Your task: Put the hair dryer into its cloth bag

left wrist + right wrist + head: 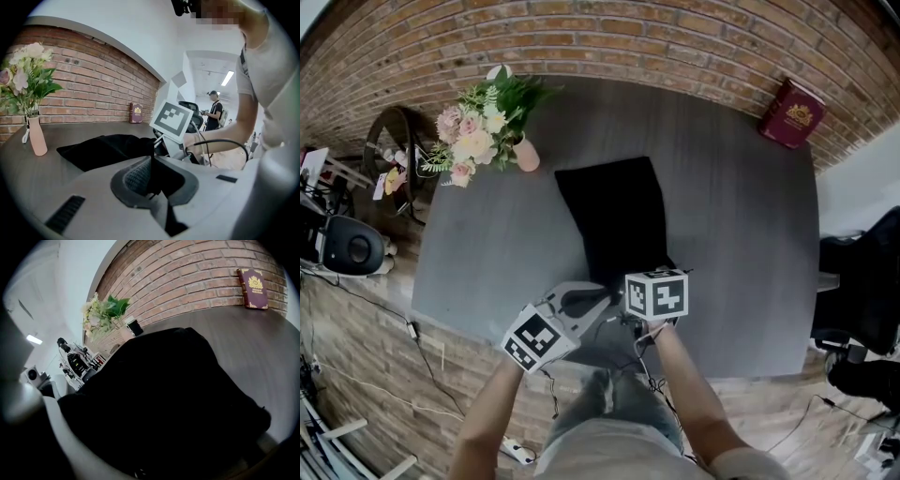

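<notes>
Grey table (741,216) w/ black cloth bag (614,211). L gripper (558,323) pinched shut on grey hair dryer (581,302) at near edge; R gripper (652,281), jaws spread, at bag's near end.

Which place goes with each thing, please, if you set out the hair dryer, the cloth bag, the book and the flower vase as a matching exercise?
Things:
1. hair dryer
2. cloth bag
3. book
4. flower vase

Places:
A. far left corner of the table
B. middle of the table
C. at the table's near edge
D. far right corner, by the brick wall

Pairs: 1-C, 2-B, 3-D, 4-A.
</notes>
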Tool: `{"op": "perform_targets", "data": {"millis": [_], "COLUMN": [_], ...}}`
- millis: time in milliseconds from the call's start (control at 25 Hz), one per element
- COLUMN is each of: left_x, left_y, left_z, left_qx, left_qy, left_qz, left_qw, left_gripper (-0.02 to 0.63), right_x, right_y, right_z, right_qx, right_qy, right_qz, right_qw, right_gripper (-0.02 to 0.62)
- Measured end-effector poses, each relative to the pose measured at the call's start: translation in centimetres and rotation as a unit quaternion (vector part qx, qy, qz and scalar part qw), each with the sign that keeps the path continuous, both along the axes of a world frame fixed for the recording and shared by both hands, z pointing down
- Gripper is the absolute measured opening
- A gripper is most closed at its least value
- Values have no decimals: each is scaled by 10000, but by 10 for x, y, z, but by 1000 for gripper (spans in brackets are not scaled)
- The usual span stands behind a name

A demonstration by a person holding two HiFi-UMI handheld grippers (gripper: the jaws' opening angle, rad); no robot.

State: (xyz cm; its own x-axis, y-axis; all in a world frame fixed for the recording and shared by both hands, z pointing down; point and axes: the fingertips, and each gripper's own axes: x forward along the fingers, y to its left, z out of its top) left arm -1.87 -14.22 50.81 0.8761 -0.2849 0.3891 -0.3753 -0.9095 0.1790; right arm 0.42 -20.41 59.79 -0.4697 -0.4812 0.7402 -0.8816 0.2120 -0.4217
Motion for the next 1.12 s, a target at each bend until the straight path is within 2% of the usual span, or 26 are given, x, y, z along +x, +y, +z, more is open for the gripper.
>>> {"op": "perform_targets", "data": {"millis": [240, 440, 720, 920, 1120], "left_x": [1, -3, -3, -7, -10], "left_y": [-3, 0, -1, -5, -8], "left_z": [6, 16, 24, 22, 20], "left_qx": [-166, -429, -416, -443, -433], "left_qy": [-2, -212, -131, -33, 21], "left_qz": [-71, -152, -300, -480, -623], "left_qw": [9998, 9987, 9986, 9979, 9971], "left_gripper": [18, 18, 18, 18, 18], "right_x": [-3, -2, -2, -2, 5], "right_y": [-14, -17, -14, -16, -2], "right_z": [4, 12, 17, 8, -6], "right_qx": [15, 23, 12, 247, 195], "right_qy": [-83, -55, -5, 35, -201], "right_qz": [69, -10, -263, -421, -437], "right_qw": [9999, 10000, 9997, 9988, 9987], "right_gripper": [173, 178, 198, 226, 238]}}
